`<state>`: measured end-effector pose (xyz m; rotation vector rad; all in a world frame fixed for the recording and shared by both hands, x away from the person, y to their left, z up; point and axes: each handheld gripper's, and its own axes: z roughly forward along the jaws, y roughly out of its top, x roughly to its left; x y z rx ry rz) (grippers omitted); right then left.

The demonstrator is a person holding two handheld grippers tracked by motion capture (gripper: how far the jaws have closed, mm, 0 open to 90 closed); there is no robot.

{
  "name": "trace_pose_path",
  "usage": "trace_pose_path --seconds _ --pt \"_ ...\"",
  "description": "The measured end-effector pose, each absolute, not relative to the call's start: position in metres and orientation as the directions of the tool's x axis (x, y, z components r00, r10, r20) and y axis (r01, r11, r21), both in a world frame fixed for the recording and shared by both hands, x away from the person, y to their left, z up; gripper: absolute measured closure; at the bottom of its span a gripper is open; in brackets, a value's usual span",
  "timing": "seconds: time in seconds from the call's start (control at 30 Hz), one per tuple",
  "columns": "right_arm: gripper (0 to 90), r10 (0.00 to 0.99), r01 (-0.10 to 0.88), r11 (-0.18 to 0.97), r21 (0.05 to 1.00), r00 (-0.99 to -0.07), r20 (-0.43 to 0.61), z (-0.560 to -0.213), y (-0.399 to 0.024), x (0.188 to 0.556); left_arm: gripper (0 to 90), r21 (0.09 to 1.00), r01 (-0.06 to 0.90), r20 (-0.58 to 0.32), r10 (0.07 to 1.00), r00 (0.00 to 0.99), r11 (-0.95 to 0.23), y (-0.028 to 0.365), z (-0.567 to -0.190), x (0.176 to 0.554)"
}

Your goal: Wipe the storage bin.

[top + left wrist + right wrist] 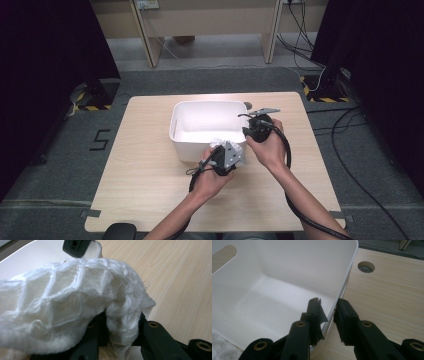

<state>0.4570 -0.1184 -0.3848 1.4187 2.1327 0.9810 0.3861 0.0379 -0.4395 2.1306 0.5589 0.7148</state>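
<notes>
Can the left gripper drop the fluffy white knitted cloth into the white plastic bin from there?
Probably yes. The left gripper holds the fluffy white knitted cloth right at the white plastic bin, whose top is open, while the right gripper clamps its wall.

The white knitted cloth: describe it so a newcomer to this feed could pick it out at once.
Start at the wooden table and find the white bin in its middle. At the bin's near rim, the left gripper is shut on the white knitted cloth. Its soft, ribbed yarn weave sets it apart from the bin's smooth hard plastic, whose side wall stands between the jaws of the right gripper.
</notes>
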Motion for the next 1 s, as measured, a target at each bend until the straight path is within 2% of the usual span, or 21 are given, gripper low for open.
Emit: trace_pose_path --seconds 0.53,1.0 --pt "73.7 0.911 0.632 0.243 0.736 -0.409 0.051 -0.385 -0.118 0.457 74.2 0.790 0.147 0.307 0.592 0.745 -0.595 0.036 -0.448 0.387" --pt "73.8 0.910 0.632 0.242 0.736 -0.410 0.052 -0.385 -0.118 0.457 74.3 0.757 0.169 0.310 0.574 0.758 -0.631 0.030 -0.471 0.391"
